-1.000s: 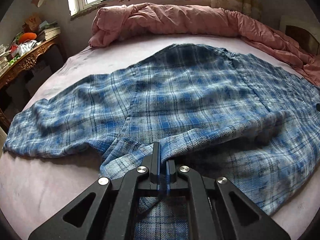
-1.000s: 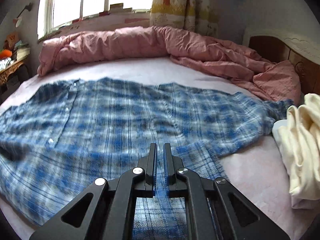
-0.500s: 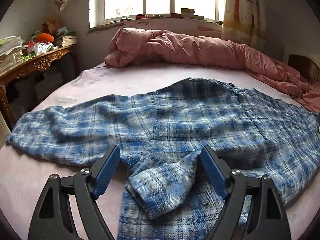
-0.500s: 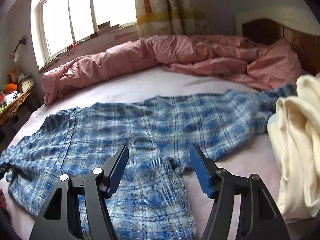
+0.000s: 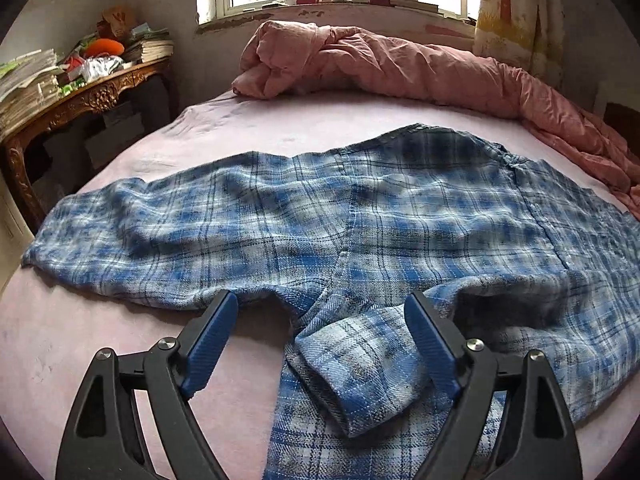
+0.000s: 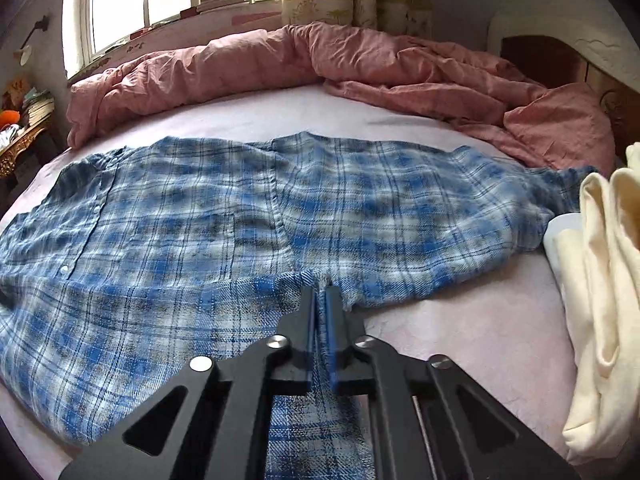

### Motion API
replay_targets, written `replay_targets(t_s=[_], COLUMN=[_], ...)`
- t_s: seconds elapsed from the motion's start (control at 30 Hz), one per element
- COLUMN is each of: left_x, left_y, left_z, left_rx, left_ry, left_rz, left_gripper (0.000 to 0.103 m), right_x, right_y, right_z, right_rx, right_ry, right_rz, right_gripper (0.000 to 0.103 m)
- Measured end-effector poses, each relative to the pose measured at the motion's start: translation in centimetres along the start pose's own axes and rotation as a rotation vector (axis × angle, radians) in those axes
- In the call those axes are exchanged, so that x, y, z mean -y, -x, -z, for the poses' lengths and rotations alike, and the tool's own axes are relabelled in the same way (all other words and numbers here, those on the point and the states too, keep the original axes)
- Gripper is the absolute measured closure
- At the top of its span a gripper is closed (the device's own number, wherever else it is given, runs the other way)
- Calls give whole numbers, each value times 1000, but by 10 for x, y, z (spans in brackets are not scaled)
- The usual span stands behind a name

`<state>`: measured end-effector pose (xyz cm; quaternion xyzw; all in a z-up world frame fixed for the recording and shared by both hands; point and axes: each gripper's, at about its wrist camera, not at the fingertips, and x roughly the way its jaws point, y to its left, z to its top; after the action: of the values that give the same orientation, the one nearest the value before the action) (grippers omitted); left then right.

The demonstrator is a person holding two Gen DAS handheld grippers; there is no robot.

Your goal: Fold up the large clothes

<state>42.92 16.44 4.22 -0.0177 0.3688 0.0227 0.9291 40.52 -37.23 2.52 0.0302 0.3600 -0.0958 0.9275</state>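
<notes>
A large blue plaid shirt (image 5: 360,224) lies spread across the pink bed sheet, sleeves out to both sides; it also shows in the right wrist view (image 6: 240,220). My left gripper (image 5: 320,312) is open and empty, its blue pads (image 5: 212,340) either side of a rolled fold of the shirt's near edge (image 5: 360,360). My right gripper (image 6: 320,300) is shut on the shirt's near edge by the right sleeve's underarm, with plaid cloth running back between the jaws.
A rumpled pink duvet (image 5: 400,68) lies along the far side of the bed, also in the right wrist view (image 6: 360,64). A cluttered wooden desk (image 5: 80,92) stands left. Cream clothing (image 6: 600,300) is piled at the right. A wooden headboard (image 6: 560,56) is behind it.
My left gripper let go of the shirt edge, opened and stayed open. My right gripper opened half a second ago and has now shut again on the shirt's edge.
</notes>
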Motion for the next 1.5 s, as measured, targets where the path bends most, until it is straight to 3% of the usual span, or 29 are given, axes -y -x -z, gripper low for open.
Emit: replay_targets(t_s=[0.1,0.2,0.3,0.43,0.53,0.6,0.63,0.7,0.8,0.87,0.97,1.07,1.17,1.23,1.3,1.4,1.43,1.47,1.5], left_x=[-4,8,22,31,20,8,3,-10,-26,-36,-45,-37,-26,-20,-18,-17,-16,-15,-12], left_y=[7,17,17,-4,-18,-17,-14,-7,5,7,1,-10,-17,-19,-18,-13,-12,-12,-13], left_z=[-5,-10,-8,3,6,3,2,-3,-8,-11,-11,-8,-3,0,2,0,1,1,1], left_rx=[12,-1,-28,-125,-139,-90,-64,-18,72,80,33,-14,-40,-33,-16,13,18,16,8], left_ry=[3,-98,-180,-231,-182,-119,-92,-27,40,65,106,91,54,35,32,39,38,32,23], left_rz=[65,149,82,57,-22,-107,-116,-130,-208,-185,-94,-32,-18,-30,-19,19,35,49,56], left_gripper=[19,16,10,10,10,10,10,9,9,10,10,10,10,12,13,32,46,66,78], right_x=[6,20,33,32,17,1,-9,-27,-39,-38,-30,-12,10,22,24,7,-3,-10,-17], right_y=[3,-4,-10,1,7,13,17,20,17,11,2,9,22,22,15,-3,-10,-14,-16], right_z=[-3,-2,0,-1,-4,-5,-7,-6,-1,2,5,0,-5,-6,-5,0,3,6,8], right_rx=[26,2,-34,9,-20,-35,-41,-50,-78,-96,-112,-30,55,60,24,-47,-69,-81,-83], right_ry=[-35,-85,-151,-153,-121,-82,-53,-3,26,19,1,-56,-143,-199,-198,-85,-33,-1,33], right_rz=[55,98,39,-17,-98,-161,-176,-180,-183,-177,-121,-41,-55,-124,-197,-174,-138,-92,-25], right_gripper=[101,103,103,103,103,103,103,103,103,103,103,102,88,57,51,51,53,62,91])
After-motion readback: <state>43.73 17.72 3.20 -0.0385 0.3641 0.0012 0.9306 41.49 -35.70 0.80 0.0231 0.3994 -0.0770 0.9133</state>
